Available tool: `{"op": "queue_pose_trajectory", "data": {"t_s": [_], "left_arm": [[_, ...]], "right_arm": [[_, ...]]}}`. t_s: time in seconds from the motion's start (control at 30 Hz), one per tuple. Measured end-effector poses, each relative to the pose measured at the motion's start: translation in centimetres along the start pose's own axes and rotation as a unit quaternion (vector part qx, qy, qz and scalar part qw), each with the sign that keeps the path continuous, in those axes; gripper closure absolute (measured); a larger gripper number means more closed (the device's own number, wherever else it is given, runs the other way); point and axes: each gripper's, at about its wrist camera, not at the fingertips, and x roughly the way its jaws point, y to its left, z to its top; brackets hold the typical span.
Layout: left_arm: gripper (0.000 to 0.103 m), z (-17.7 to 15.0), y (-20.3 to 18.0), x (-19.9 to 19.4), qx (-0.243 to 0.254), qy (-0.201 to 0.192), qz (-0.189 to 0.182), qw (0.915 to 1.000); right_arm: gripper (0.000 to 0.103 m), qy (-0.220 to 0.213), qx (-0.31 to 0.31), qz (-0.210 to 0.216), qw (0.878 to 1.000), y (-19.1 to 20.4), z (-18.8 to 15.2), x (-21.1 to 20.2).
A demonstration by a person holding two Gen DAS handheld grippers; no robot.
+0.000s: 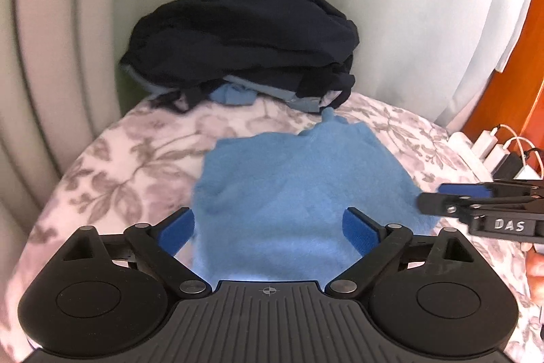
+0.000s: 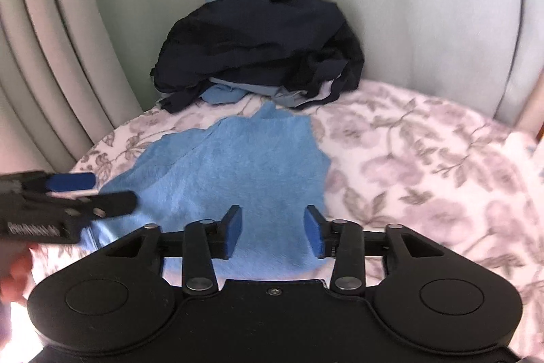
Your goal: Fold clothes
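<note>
A light blue fleece garment (image 1: 299,186) (image 2: 238,165) lies spread flat on a floral blanket (image 1: 119,165) (image 2: 425,159). My left gripper (image 1: 268,232) hovers over its near part with the jaws wide open and nothing pinched between the blue pads. At the garment's right edge, my right gripper (image 2: 273,232) is open too, its pads apart above the fleece. Each gripper shows side-on in the other's view: the right gripper (image 1: 442,198) at the right edge, the left gripper (image 2: 102,191) at the left edge.
A heap of dark navy clothes (image 1: 244,46) (image 2: 265,46) with bits of blue sits behind, against a pale green padded backrest (image 1: 391,5). White chargers and cables (image 1: 493,152) lie at the far right beside orange wood (image 1: 530,56). A person's hand (image 2: 13,274) holds the left gripper.
</note>
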Motion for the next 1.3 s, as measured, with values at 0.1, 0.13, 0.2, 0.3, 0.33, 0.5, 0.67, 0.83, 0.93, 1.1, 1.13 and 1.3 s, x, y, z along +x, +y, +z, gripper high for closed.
{"op": "queue_pose_trajectory", "data": {"t_s": [0.1, 0.13, 0.2, 0.3, 0.33, 0.5, 0.67, 0.83, 0.93, 1.1, 1.13, 1.3], "left_arm": [[0.006, -0.5, 1.1, -0.9, -0.015, 0.004, 0.000, 0.9999], [0.005, -0.7, 1.4, -1.1, -0.018, 0.004, 0.004, 0.9998], [0.001, -1.1, 1.9, -1.5, -0.026, 0.004, 0.009, 0.9996], [0.001, -1.5, 2.3, -1.7, -0.039, 0.009, 0.003, 0.9992], [0.001, -1.6, 2.4, -1.7, -0.040, 0.009, 0.003, 0.9991], [0.000, -1.9, 2.3, -1.7, -0.043, -0.005, 0.017, 0.9989], [0.000, -2.0, 2.3, -1.4, -0.046, 0.006, 0.016, 0.9988], [0.000, -1.5, 2.8, -0.9, -0.065, 0.013, -0.004, 0.9978], [0.000, -0.9, 2.8, -0.4, -0.068, 0.014, -0.001, 0.9976], [0.000, 0.0, 2.8, 1.2, -0.076, 0.029, 0.006, 0.9967], [0.000, 0.2, 2.8, 1.6, -0.080, 0.035, 0.000, 0.9962], [0.000, 1.0, 2.6, 3.2, -0.081, 0.045, 0.005, 0.9957]], "right_arm": [[0.052, -0.002, -0.006, -0.010, 1.000, -0.3, -0.3, -1.3], [0.048, -0.003, -0.006, -0.012, 1.000, -0.4, -0.4, -1.6], [0.041, -0.005, -0.004, -0.016, 1.000, -0.7, -0.7, -2.1], [0.038, -0.002, 0.000, -0.020, 1.000, -1.2, -1.2, -2.4], [0.034, -0.001, 0.003, -0.021, 1.000, -1.4, -1.4, -2.5], [0.025, 0.003, 0.057, -0.010, 0.998, -3.1, -2.0, -2.2], [0.017, 0.006, 0.085, -0.005, 0.996, -3.9, -2.6, -2.0], [0.015, -0.001, 0.122, 0.026, 0.992, -4.9, -2.5, -2.0], [0.015, 0.000, 0.133, 0.037, 0.990, -5.4, -1.7, -1.4], [0.014, 0.001, 0.139, 0.048, 0.989, -5.5, -0.3, 0.2], [0.015, 0.001, 0.141, 0.051, 0.989, -5.5, -0.1, 0.6], [0.015, 0.009, 0.142, 0.052, 0.988, -5.6, 0.8, 2.6]]}}
